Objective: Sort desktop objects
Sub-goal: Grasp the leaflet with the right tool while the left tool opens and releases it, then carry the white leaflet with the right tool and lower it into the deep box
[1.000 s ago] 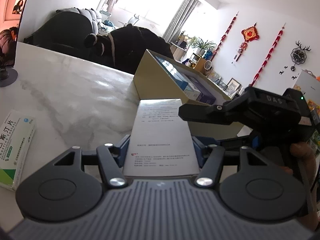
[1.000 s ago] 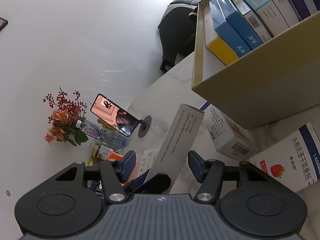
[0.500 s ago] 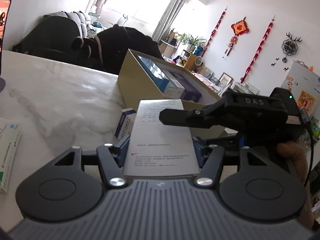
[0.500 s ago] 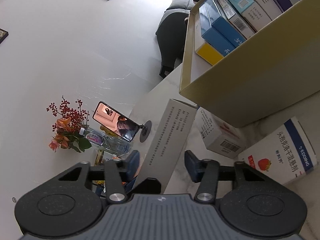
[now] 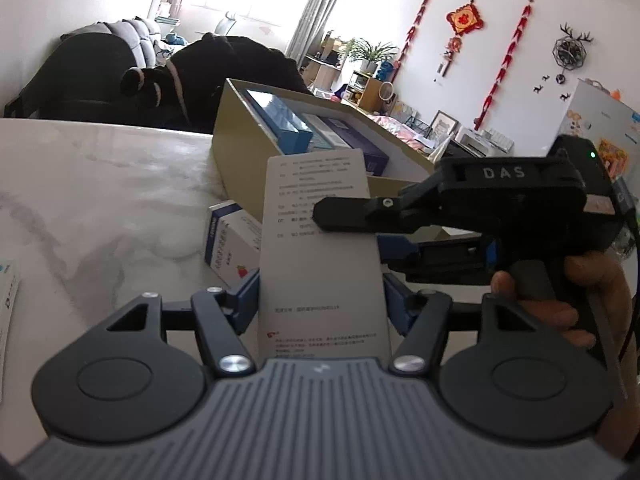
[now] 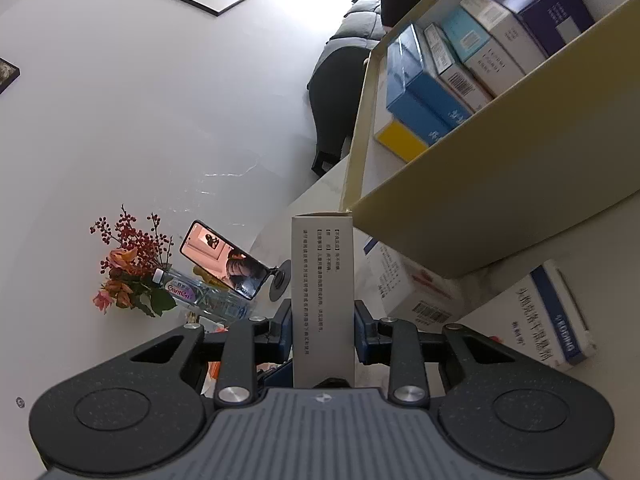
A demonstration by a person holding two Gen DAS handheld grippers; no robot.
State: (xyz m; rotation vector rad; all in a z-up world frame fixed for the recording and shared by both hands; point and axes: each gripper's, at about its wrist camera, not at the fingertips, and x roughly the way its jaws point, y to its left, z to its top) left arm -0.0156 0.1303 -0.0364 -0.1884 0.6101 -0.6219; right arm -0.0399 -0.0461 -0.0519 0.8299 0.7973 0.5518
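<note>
A tall white medicine box (image 5: 320, 264) with grey print stands between the pads of my left gripper (image 5: 322, 300), whose jaws are opening while the pads still lie on its long edges. My right gripper (image 5: 348, 232), a black tool in a person's hand (image 5: 580, 292), reaches in from the right with one finger across the box's face. In the right wrist view the same white box (image 6: 323, 288) is upright and my right gripper (image 6: 323, 328) is closing, its blue pads pressed on both narrow sides. The tan storage box (image 6: 500, 200) sits just beyond.
The tan storage box (image 5: 240, 160) holds blue, teal, white and purple packs in a row. Loose on the marble table lie a white-and-blue strawberry box (image 6: 548, 320), a barcoded white box (image 6: 412, 292) and a green-and-white box (image 5: 6, 300). Phone on a stand (image 6: 224, 260) and flowers (image 6: 132, 264) stand further left.
The right gripper's jaws closed from wide apart onto the white box, which turned from tilted to upright in its view. Its finger slid further across the box's face in the left view.
</note>
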